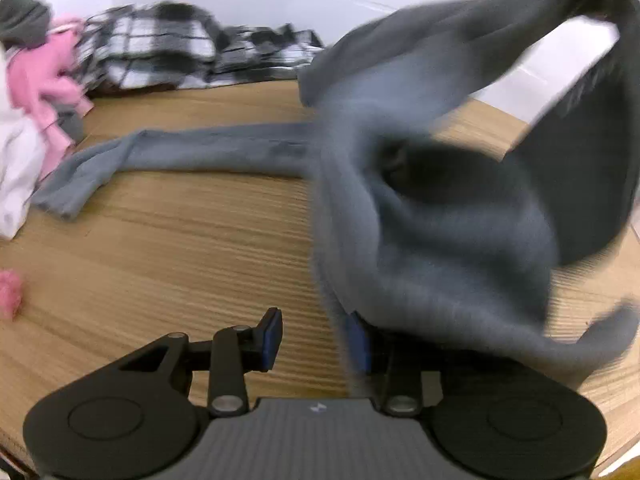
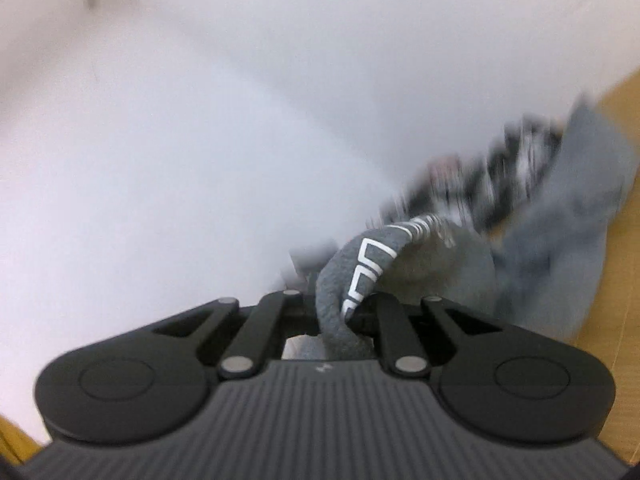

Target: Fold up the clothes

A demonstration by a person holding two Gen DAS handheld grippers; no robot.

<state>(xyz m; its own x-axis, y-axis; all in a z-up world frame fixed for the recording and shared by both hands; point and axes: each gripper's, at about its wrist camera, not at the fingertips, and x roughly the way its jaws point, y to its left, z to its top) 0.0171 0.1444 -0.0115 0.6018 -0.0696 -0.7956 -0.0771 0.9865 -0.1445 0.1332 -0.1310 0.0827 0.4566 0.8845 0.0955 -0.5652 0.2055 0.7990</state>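
Note:
A grey long-sleeved garment (image 1: 440,220) lies half lifted on the wooden table (image 1: 160,260); one sleeve (image 1: 180,152) stretches flat to the left, and its upper part rises blurred to the top right. My left gripper (image 1: 316,340) stands open just above the table, bare wood showing between its blue pads (image 1: 272,336). The garment's hem drapes over the right finger. In the right wrist view my right gripper (image 2: 340,304) is shut on a grey fold with white printed lines (image 2: 360,272), which hides its fingertips. The rest of the garment (image 2: 560,220) trails blurred to the right.
A black-and-white plaid shirt (image 1: 160,48) lies along the table's far edge. Pink (image 1: 44,76), white (image 1: 16,168) and dark grey (image 1: 20,16) clothes are piled at the left. A small pink item (image 1: 10,292) sits at the near left. A white wall (image 2: 200,120) stands behind.

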